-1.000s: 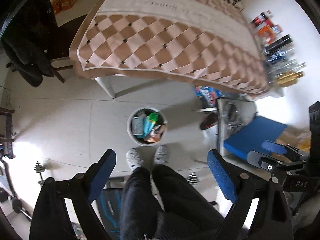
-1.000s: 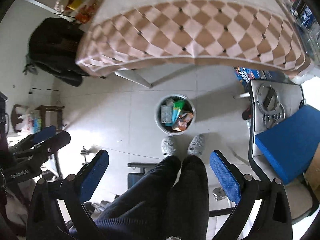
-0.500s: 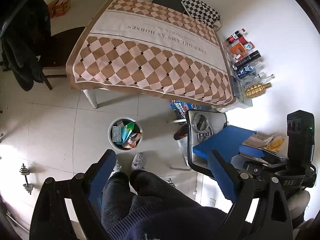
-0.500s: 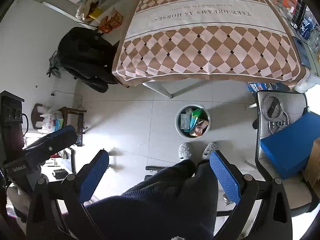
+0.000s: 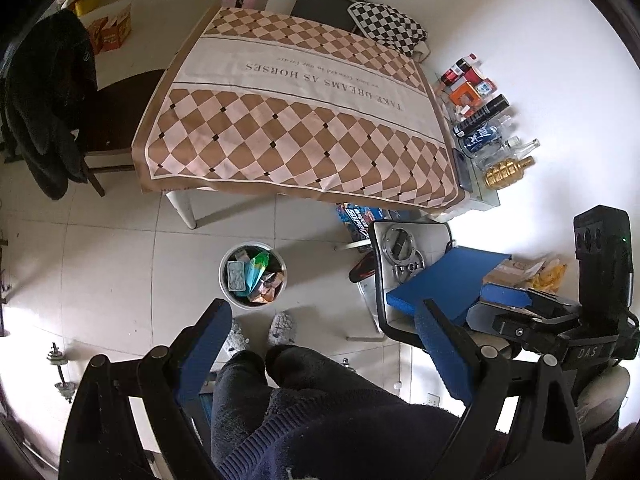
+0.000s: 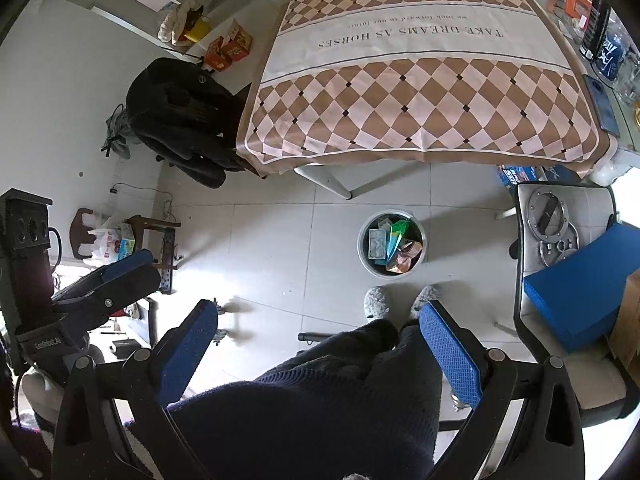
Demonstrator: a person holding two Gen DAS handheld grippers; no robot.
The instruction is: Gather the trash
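The trash sits in a small round bin point(image 5: 253, 275) on the tiled floor, just in front of the person's slippered feet point(image 5: 282, 323) and a little out from the near edge of the table: a grey blister tray point(image 5: 237, 276), a green and blue packet point(image 5: 256, 265) and some crumpled orange wrappers point(image 5: 267, 293), all heaped to about the rim. I would judge every piece to be light and thin, the wrappers soft and crackly and likely to slide between pads, the tray a bit stiffer but easily crushed; nothing there looks breakable. The bin itself looks like a light, stiff pail, so the rim would be the natural place to pinch it if it has to be moved, and a loose wrapper is best caught across a bunched fold, not a flat face. The table under its brown checked cloth point(image 5: 304, 128) shows no litter that I can make out. To the right a chair point(image 5: 404, 320) holds a blue box point(image 5: 444, 284) and some metal rings, with more wrappers beyond it on the floor. The left gripper point(image 5: 320, 338) is high above the floor, its jaws opening wide with nothing between them; the right gripper point(image 6: 318, 338) is likewise spread wide and empty.
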